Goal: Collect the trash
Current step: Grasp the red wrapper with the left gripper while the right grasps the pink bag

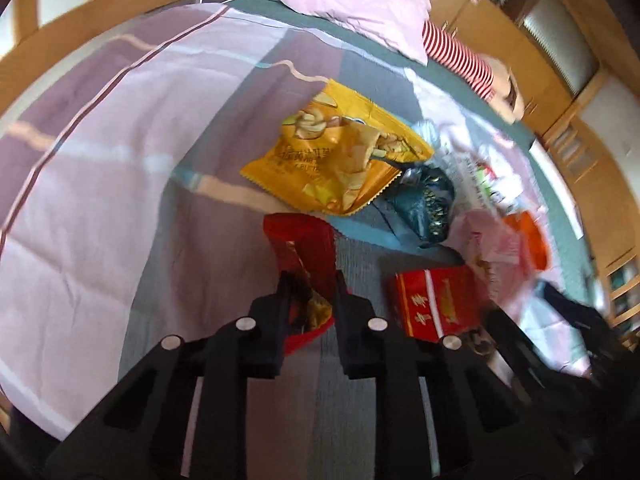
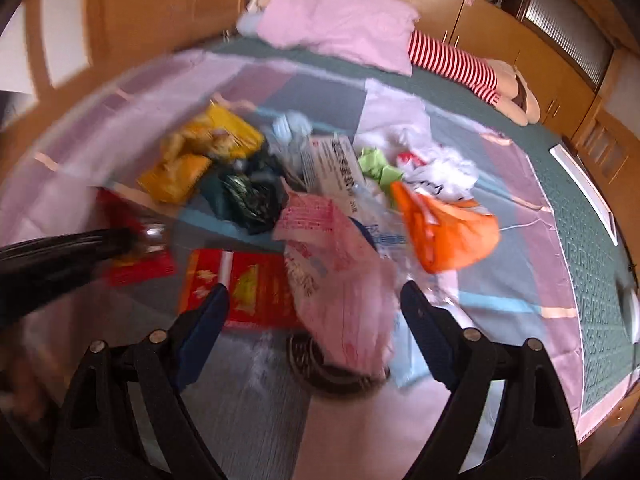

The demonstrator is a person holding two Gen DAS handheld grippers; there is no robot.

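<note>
The left claw (image 1: 310, 286) pinches a crinkled red snack wrapper (image 1: 300, 240) on the patchwork bed sheet (image 1: 100, 200); the right claw (image 2: 314, 300) gapes wide over a pink plastic bag (image 2: 344, 292), gripping nothing.

A home bedroom: bed (image 2: 500, 128) with pink pillow (image 2: 336, 20) at its head, probably wooden wardrobes (image 2: 492, 36) behind it.

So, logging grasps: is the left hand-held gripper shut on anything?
Yes. The left hand-held gripper is shut on a red wrapper.

Bed (image 2: 580, 216), patchwork sheet (image 1: 100, 160), wrappers (image 1: 340, 152), pillow (image 2: 336, 20)
</note>
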